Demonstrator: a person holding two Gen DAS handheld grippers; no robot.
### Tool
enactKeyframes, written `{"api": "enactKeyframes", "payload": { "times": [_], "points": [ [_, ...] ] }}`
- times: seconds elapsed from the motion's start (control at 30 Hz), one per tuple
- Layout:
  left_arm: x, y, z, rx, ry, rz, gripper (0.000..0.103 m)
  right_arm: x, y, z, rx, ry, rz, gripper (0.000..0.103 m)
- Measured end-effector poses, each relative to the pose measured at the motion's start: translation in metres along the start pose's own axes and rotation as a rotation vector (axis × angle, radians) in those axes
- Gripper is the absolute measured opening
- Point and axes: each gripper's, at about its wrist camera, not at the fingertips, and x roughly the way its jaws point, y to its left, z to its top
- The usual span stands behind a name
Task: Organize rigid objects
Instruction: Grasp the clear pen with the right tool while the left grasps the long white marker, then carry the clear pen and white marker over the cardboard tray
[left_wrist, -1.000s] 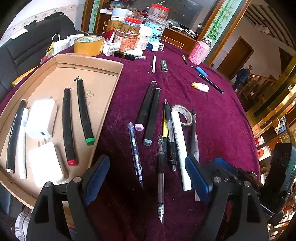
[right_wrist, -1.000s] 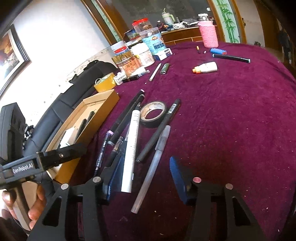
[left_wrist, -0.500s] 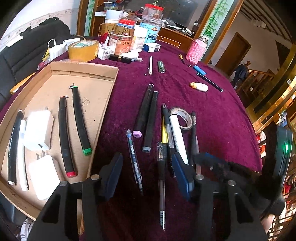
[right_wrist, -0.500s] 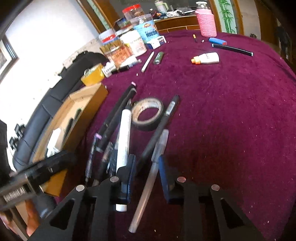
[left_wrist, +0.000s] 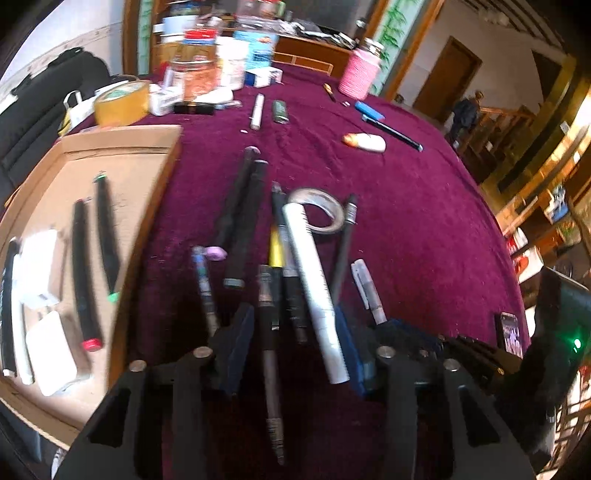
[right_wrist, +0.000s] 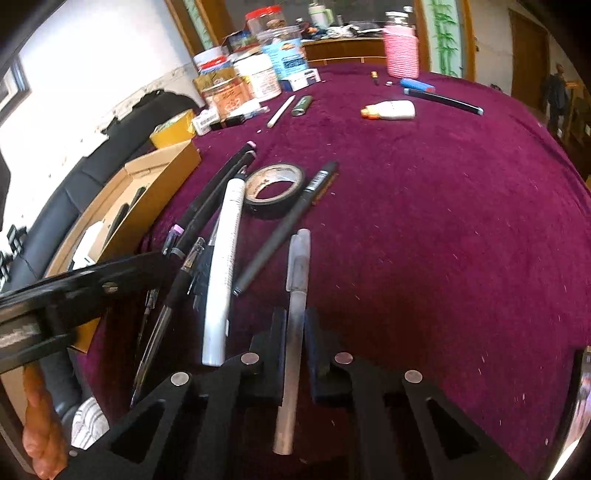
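On the maroon cloth lies a bundle of pens. My left gripper (left_wrist: 293, 339) is over its near end with jaws closing; a black pen (left_wrist: 266, 332), a dark pen and a white marker (left_wrist: 314, 280) lie between the pads, which do not visibly press on them. My right gripper (right_wrist: 295, 332) is shut on a silver-grey pen (right_wrist: 297, 280), also seen beside the bundle as the silver-grey pen (left_wrist: 367, 288). A cardboard tray (left_wrist: 122, 147) at the left holds black markers (left_wrist: 83, 277) and white chargers (left_wrist: 48, 350).
A tape roll (right_wrist: 275, 184) and a long dark pen (right_wrist: 288, 221) lie just beyond the bundle. Jars (right_wrist: 258, 74), a yellow tape roll (left_wrist: 120, 101), a pink-wrapped jar (right_wrist: 400, 51), a white bottle (right_wrist: 391, 110) and a lighter stand at the far edge. A hand (right_wrist: 37, 424) shows low left.
The right jaws have come together on the silver-grey pen. The left gripper has slid right over the pen bundle while its jaws narrowed around it.
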Motion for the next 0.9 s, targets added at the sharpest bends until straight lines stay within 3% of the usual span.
{"api": "enactKeyframes", "payload": {
  "times": [0.17, 0.23, 0.37, 0.47, 0.77, 0.9],
  "points": [
    [0.009, -0.018, 0.009, 0.039, -0.016, 0.015, 0.039, -0.007, -0.013, -0.008, 0.059, -0.035, 0.027, 0.009],
    [0.016, -0.022, 0.013, 0.047, 0.002, 0.026, 0.029, -0.007, -0.014, -0.010, 0.065, -0.046, 0.035, 0.009],
    [0.033, -0.022, 0.016, 0.041, 0.045, 0.063, 0.026, -0.006, -0.014, -0.010, 0.066, -0.060, 0.039, 0.009],
    [0.038, -0.025, 0.017, 0.046, 0.041, 0.079, 0.014, -0.006, -0.015, -0.010, 0.072, -0.062, 0.047, 0.009],
    [0.052, -0.027, 0.020, 0.056, 0.053, 0.092, 0.018, -0.005, -0.013, -0.010, 0.067, -0.063, 0.043, 0.009],
    [0.051, -0.023, 0.019, 0.055, 0.056, 0.066, 0.014, -0.005, -0.011, -0.010, 0.058, -0.067, 0.028, 0.009]
  ]
}}
